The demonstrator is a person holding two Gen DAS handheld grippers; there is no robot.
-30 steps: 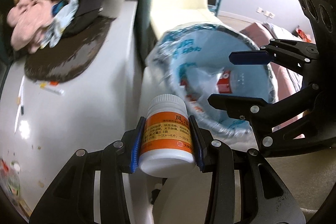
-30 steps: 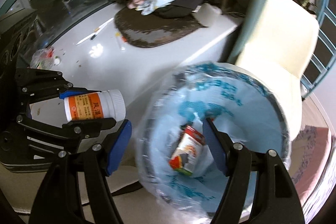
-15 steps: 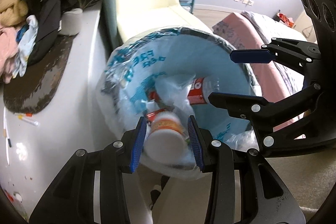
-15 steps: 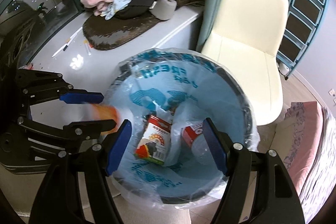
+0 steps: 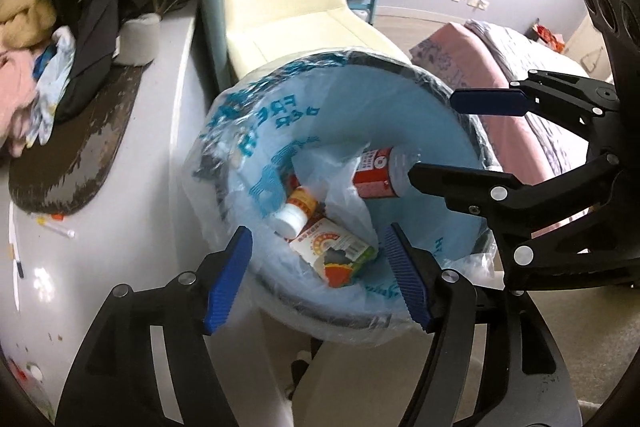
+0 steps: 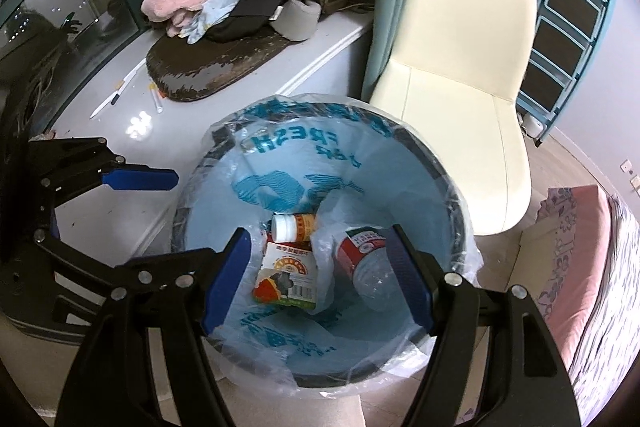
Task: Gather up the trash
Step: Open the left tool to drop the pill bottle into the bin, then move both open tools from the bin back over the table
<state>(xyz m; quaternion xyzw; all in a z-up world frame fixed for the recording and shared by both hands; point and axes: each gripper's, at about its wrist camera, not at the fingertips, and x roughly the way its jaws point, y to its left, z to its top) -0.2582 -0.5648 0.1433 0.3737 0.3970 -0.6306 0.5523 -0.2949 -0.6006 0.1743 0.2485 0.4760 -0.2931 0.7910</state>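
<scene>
Lying in lined bin: pill bottle; carton

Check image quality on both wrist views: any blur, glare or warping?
Left wrist: slight motion blur on the bin liner and sill clutter, claw sharp. Right wrist: sharp, glare spot on the white sill, strong fisheye bending of the chair.

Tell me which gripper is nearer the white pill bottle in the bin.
Hard to separate. The left gripper and the right gripper both hang above the bin with empty jaws over the pill bottle; the left's jaws have just been opening.
</scene>
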